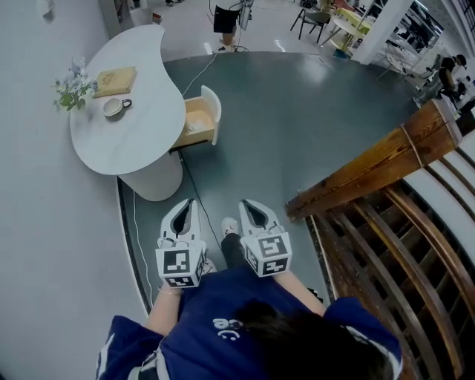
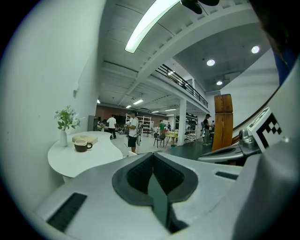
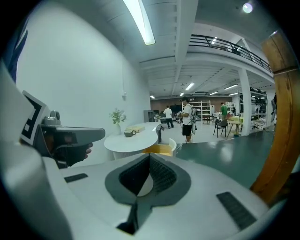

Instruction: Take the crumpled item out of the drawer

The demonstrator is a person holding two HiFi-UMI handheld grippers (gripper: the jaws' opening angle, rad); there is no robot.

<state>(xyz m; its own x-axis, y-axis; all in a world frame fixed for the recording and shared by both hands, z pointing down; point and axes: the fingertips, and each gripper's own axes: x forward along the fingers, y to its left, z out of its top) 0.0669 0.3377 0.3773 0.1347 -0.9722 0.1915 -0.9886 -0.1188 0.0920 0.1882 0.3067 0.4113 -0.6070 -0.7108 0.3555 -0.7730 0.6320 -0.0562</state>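
The white table (image 1: 141, 130) stands far ahead on the left, its wood-lined drawer (image 1: 199, 121) pulled open toward the green floor. From here I cannot make out a crumpled item inside it. My left gripper (image 1: 190, 202) and right gripper (image 1: 244, 204) hang side by side near my body, well short of the drawer, both shut with nothing between the jaws. In the right gripper view the drawer (image 3: 161, 149) shows beyond the shut right gripper (image 3: 150, 157). In the left gripper view the shut left gripper (image 2: 152, 157) points past the table (image 2: 79, 158).
On the table are a vase of flowers (image 1: 73, 90), a cup (image 1: 114, 107) and a flat tan item (image 1: 116, 80). A wooden stair railing (image 1: 371, 167) runs along my right. A cable (image 1: 194, 194) trails over the floor. A person (image 1: 226, 18) stands beyond the table.
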